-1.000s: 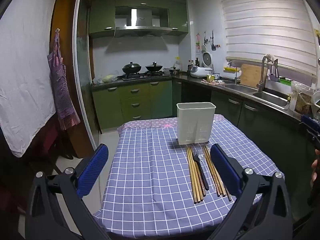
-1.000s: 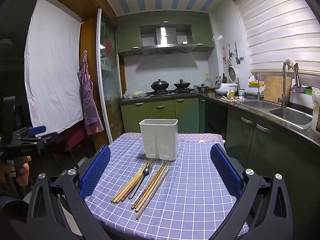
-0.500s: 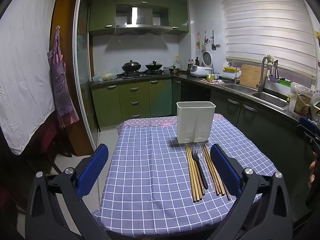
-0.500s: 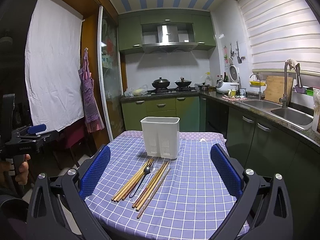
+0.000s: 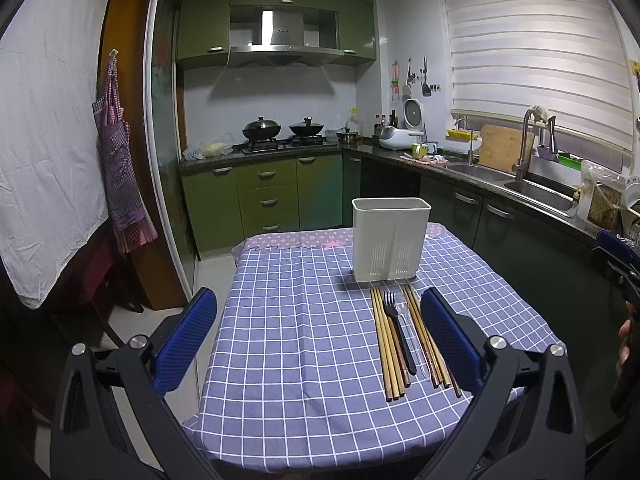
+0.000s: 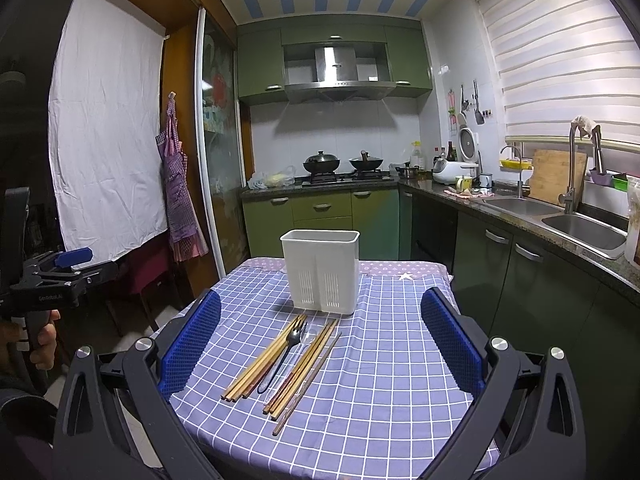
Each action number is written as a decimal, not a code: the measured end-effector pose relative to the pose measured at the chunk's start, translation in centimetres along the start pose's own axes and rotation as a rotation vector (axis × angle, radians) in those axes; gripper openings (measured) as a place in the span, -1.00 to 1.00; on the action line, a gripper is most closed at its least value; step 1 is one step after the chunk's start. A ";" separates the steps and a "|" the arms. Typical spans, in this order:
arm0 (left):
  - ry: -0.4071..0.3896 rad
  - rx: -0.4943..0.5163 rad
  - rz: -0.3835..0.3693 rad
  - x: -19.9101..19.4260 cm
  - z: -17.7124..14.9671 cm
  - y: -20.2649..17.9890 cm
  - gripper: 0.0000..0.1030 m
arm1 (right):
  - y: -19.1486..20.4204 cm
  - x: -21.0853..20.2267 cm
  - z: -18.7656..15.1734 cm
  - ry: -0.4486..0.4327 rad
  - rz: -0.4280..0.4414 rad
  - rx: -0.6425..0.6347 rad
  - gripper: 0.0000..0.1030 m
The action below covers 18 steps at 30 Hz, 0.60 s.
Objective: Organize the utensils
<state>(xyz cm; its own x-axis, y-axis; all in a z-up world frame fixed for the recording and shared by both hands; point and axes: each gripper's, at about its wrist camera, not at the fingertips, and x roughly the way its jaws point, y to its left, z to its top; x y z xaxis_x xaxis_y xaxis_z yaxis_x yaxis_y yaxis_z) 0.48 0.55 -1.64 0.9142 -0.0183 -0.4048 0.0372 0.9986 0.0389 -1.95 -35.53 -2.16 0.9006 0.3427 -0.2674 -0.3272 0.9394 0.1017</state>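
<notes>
A small table with a purple checked cloth stood in a green kitchen. Near the far end of the table stood a white plastic utensil holder, upright, with little slots low on its front. Right in front of the holder, the utensils lay flat on the cloth in a neat row, side by side, their far ends near the foot of the holder. On one side lay a bunch of light wooden chopsticks. Next to them was a black fork with its prongs pointing at the holder. Beside the fork lay a clear plastic spoon, which was hard to see. On the other side of it lay a bunch of darker chopsticks. The left gripper was held up over the near edge of the table. Its blue pads were spread wide apart and had nothing between them. The right gripper was held up the same way, with its blue fingers spread wide and nothing in them. From the right camera the same fork and both chopstick bunches looked slanted, and the holder stood just past them. At the far left of that view a hand gripped the handle of the other gripper, off to the side of the table.
</notes>
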 end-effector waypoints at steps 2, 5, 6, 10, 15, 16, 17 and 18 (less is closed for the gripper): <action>0.003 -0.001 -0.002 0.0 0.0 0.0 0.89 | 0.1 0.2 0.0 0.003 0.000 -0.002 0.92; 0.009 -0.001 0.000 0.2 0.0 0.0 0.89 | 0.1 0.3 -0.2 0.005 0.001 -0.002 0.92; 0.009 -0.002 0.000 0.2 0.0 0.0 0.89 | 0.1 0.3 -0.2 0.007 0.002 -0.002 0.92; 0.010 -0.003 -0.001 0.2 0.0 0.1 0.89 | 0.2 0.4 -0.2 0.007 0.001 -0.002 0.92; 0.012 -0.005 0.000 0.3 -0.2 0.2 0.89 | 0.2 0.5 -0.2 0.008 0.002 -0.002 0.92; 0.012 -0.004 0.000 0.3 -0.2 0.2 0.89 | 0.2 0.5 -0.2 0.007 0.002 -0.001 0.92; 0.012 -0.004 0.001 0.3 -0.2 0.2 0.89 | 0.2 0.6 -0.3 0.007 0.001 -0.001 0.92; 0.011 -0.004 0.000 0.3 -0.2 0.2 0.89 | 0.2 0.6 -0.3 0.007 0.000 -0.001 0.92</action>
<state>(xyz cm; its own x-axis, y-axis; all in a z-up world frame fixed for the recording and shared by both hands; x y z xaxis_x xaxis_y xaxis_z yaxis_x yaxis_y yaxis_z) 0.70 0.72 -1.90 0.9097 -0.0180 -0.4150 0.0359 0.9987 0.0354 -1.59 -35.10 -2.58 0.8984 0.3430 -0.2742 -0.3279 0.9393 0.1006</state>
